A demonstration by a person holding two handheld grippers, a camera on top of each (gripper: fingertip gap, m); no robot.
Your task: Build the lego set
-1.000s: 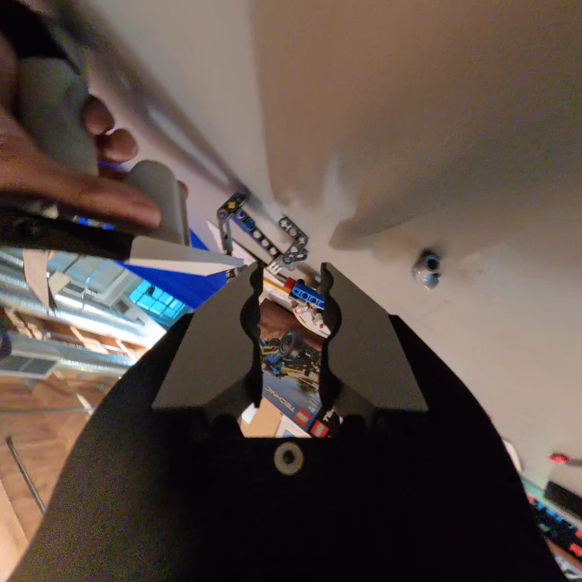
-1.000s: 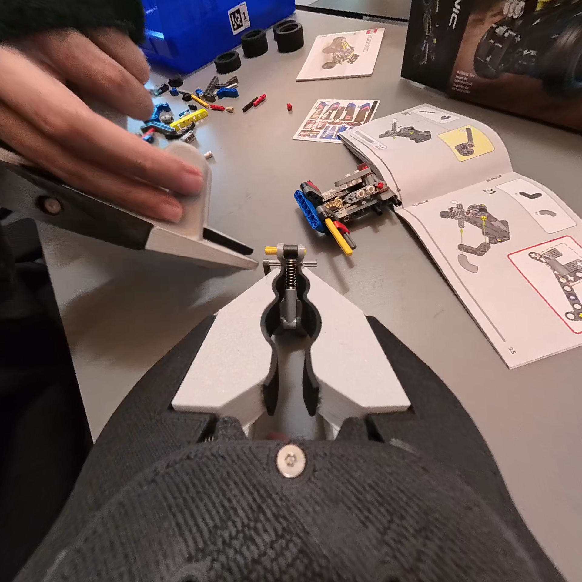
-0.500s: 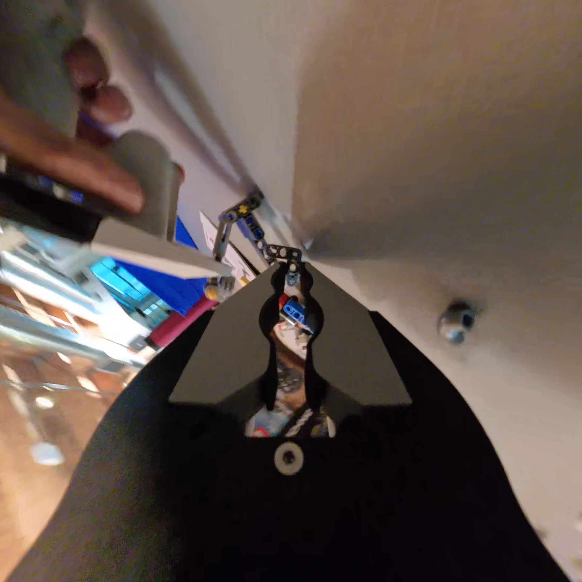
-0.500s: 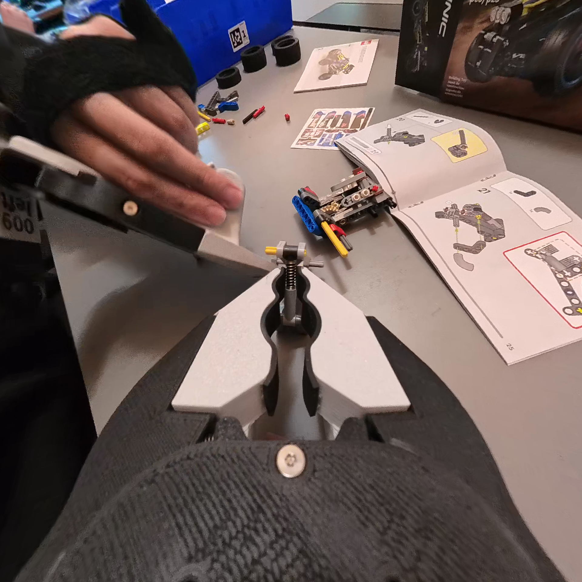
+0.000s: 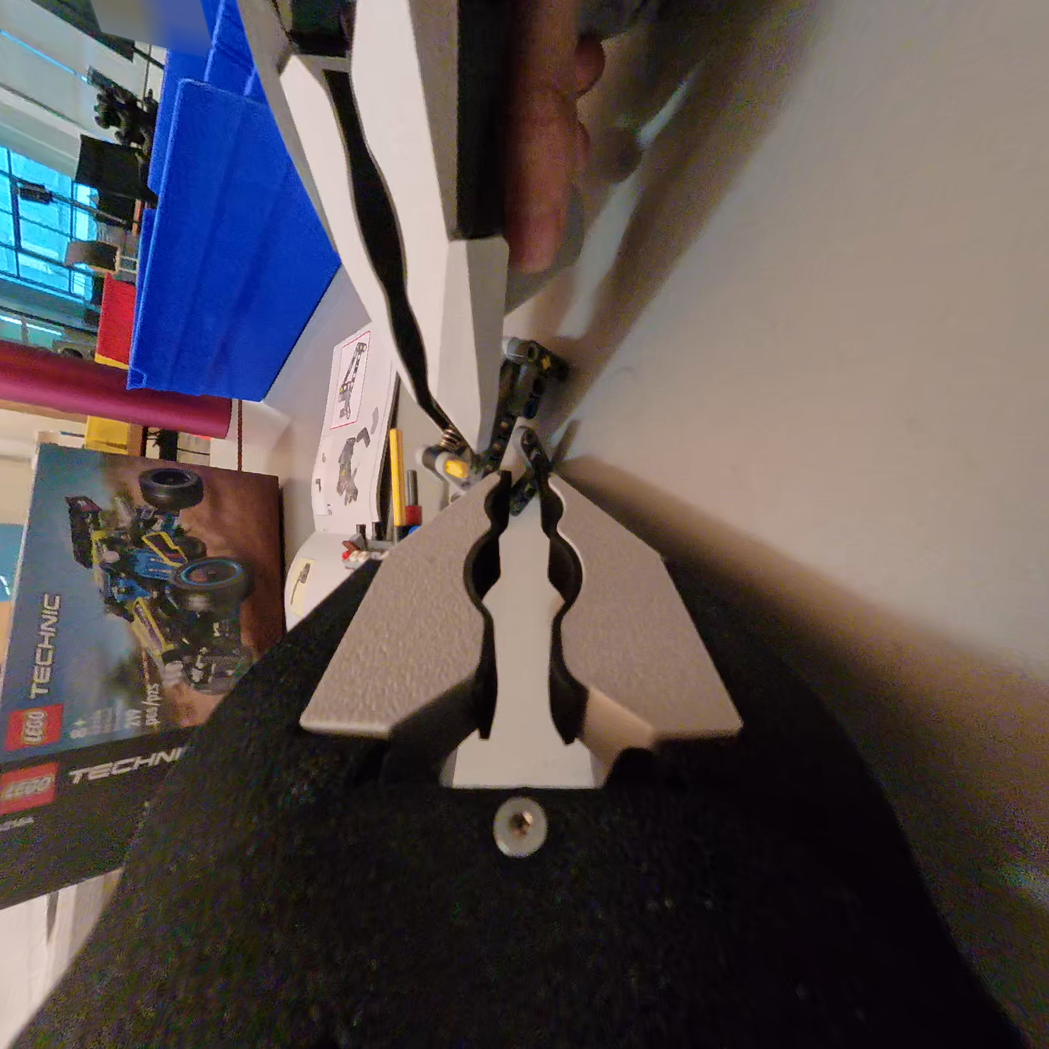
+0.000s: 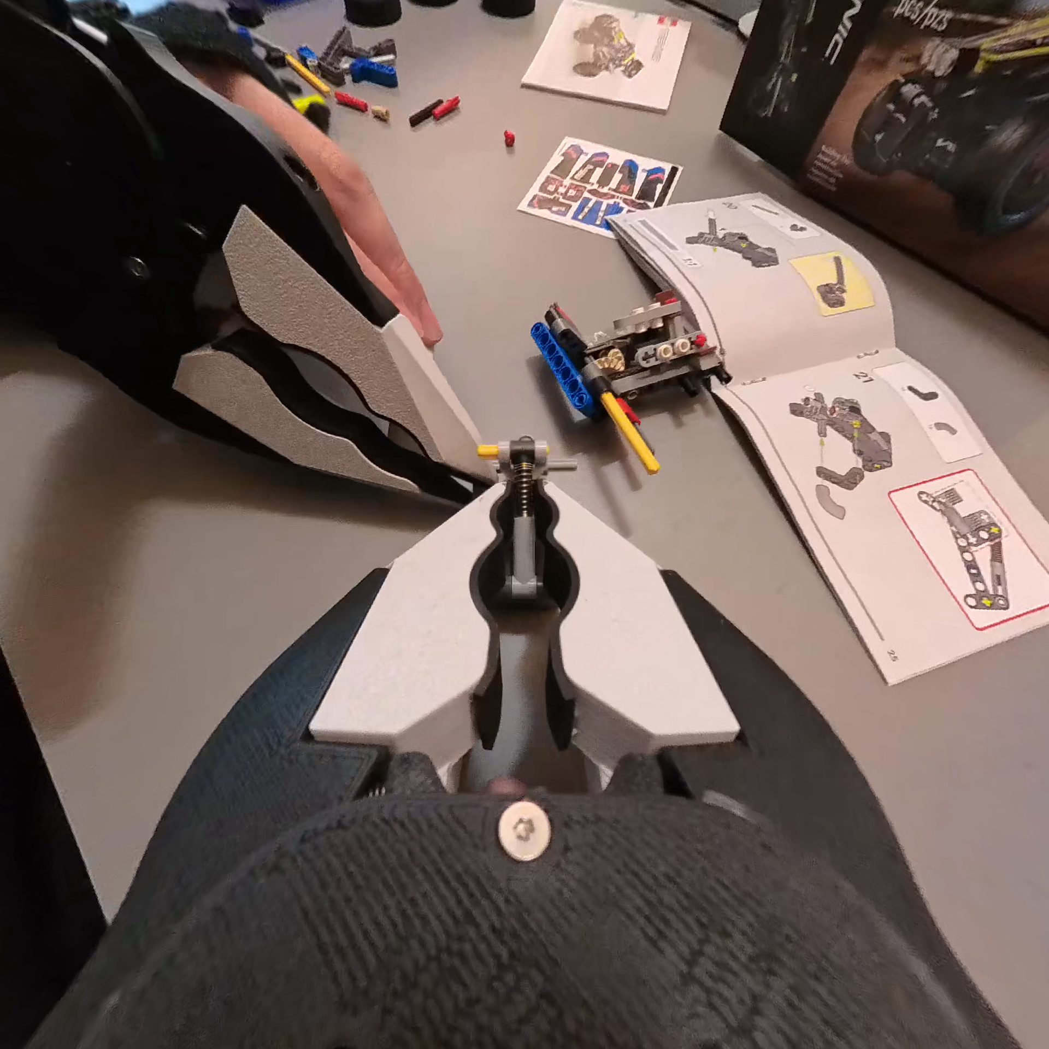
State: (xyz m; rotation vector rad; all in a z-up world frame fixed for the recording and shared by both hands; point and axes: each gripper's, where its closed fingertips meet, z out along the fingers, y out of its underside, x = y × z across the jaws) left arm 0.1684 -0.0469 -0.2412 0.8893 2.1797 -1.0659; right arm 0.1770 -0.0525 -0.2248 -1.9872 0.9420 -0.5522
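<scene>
My right gripper [image 6: 525, 485] is shut on a grey shock absorber [image 6: 525, 499] with a black spring and a yellow pin at its top. It holds the part low over the grey table [image 6: 227, 567]. My left gripper [image 5: 525, 482] is shut on a dark holed beam frame [image 5: 519, 397]. In the left wrist view the frame's end meets the shock absorber's top [image 5: 451, 460], which sticks out of the right gripper [image 5: 454, 440]. In the right wrist view the left gripper [image 6: 454, 471] comes in from the left, tips touching the shock absorber's head. The beam frame is hidden there.
A part-built chassis [image 6: 624, 363] with a blue beam and a yellow axle lies just ahead, against the open instruction booklet [image 6: 851, 454]. A sticker sheet [image 6: 601, 181], a leaflet [image 6: 607, 54], the set's box [image 6: 908, 113] and loose parts [image 6: 352, 62] lie farther back. A blue bin [image 5: 227, 255] stands behind. My two grippers' fingertips are within a few centimetres of each other.
My left gripper has shut on the beam frame, rolled over and moved in until its tips meet the shock absorber. My right gripper has kept its hold and barely moved.
</scene>
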